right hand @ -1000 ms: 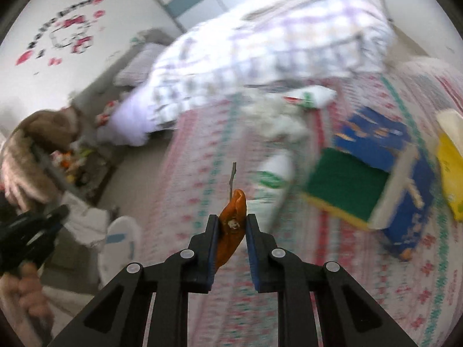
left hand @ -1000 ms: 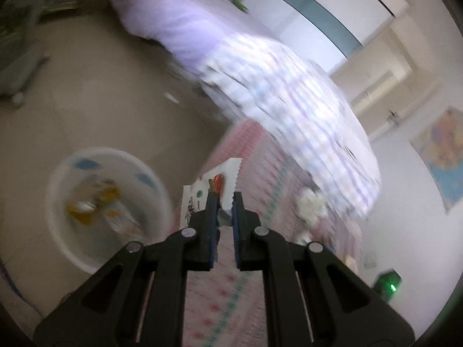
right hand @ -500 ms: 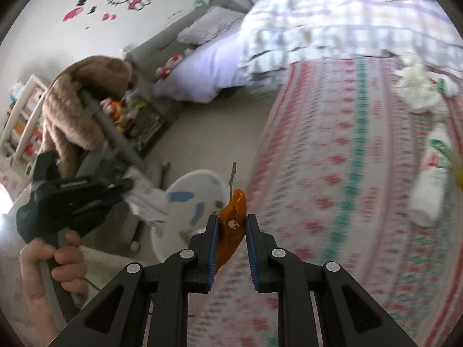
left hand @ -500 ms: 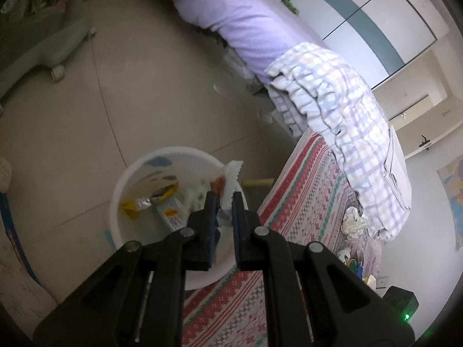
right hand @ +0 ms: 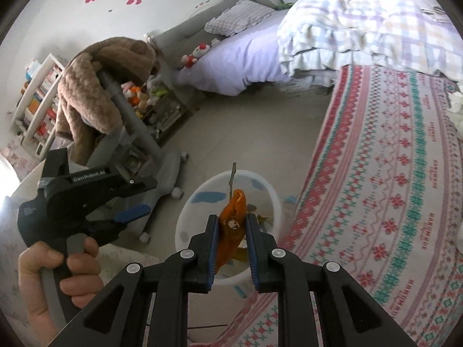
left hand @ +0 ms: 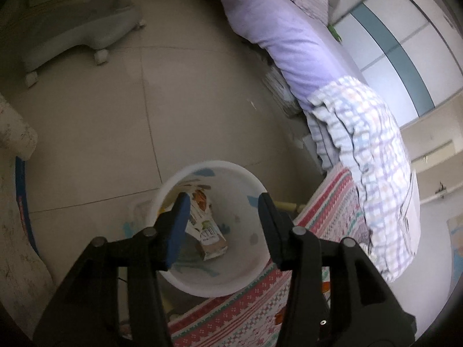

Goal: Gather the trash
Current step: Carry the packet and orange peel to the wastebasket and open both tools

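bin: smooth white plastic, faint sheen, lower centre
wrapper: printed, glossy packaging inside the bin
peel: orange, waxy, wrinkled, at centre
left gripper: matt black plastic, blue pads
right gripper: same matt black plastic
floor: smooth beige tile, dull sheen
bedcover: patterned woven cloth, right
quilt: soft checked cloth

A tiled floor carries a white bin (wrappers inside), standing just beside a patterned rug. A grey wheeled chair base stands well apart from the bin.
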A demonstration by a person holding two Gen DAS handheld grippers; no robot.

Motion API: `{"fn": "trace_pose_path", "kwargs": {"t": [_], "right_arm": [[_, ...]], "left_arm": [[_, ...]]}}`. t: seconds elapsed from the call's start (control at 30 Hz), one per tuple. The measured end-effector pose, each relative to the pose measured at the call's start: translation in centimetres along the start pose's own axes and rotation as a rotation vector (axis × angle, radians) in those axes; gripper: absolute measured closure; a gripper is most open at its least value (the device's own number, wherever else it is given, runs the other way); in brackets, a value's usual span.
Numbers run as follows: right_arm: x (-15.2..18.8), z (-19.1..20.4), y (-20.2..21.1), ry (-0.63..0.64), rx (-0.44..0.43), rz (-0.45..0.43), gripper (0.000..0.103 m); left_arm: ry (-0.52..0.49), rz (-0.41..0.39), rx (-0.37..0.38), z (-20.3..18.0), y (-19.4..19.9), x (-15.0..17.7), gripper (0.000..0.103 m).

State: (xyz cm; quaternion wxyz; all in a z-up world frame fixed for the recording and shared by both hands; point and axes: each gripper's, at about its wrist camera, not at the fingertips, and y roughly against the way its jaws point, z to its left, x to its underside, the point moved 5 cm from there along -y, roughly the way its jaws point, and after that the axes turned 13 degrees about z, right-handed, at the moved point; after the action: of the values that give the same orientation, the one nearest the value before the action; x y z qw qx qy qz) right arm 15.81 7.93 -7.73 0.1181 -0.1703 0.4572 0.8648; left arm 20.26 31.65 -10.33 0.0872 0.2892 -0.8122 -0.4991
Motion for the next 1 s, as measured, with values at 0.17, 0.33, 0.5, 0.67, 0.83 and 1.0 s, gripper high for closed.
{"fn": "trace_pose_path", "kwargs": {"t": [0.17,0.33,0.5,0.67,0.83,1.0], "right_arm": [[-0.1,1.0,-1.9,0.022,0.002,0.027,0.083],[-0.5,2.1,-4.5,0.04,0.003,0.067,0.08],[-1.4,3.3,-7.5,0.06,0.019,0.108,0.08],[-2.8,3.3,-9.2,0.033,0.024,0.134,0.067],[-2.5,3.0,-8.2,0.035,0.013,0.105,0.046],[-1.8,1.5,-5.6,0.012,0.0,0.083,0.046]], "left_arm": [[0.039,-0.031,-0.01,0.7,0.6,-0.2,0.053],[0.045,-0.026,0.003,0.8,0.7,-0.2,0.053],[0.067,-0.042,0.004,1.0,1.2,-0.2,0.053],[0.084,-0.043,-0.001,1.5,1.3,-0.3,0.053],[0.077,-0.049,-0.004,1.2,1.4,-0.2,0.053],[0.055,-0.055,-0.008,0.5,1.6,0.2,0.053]]}}
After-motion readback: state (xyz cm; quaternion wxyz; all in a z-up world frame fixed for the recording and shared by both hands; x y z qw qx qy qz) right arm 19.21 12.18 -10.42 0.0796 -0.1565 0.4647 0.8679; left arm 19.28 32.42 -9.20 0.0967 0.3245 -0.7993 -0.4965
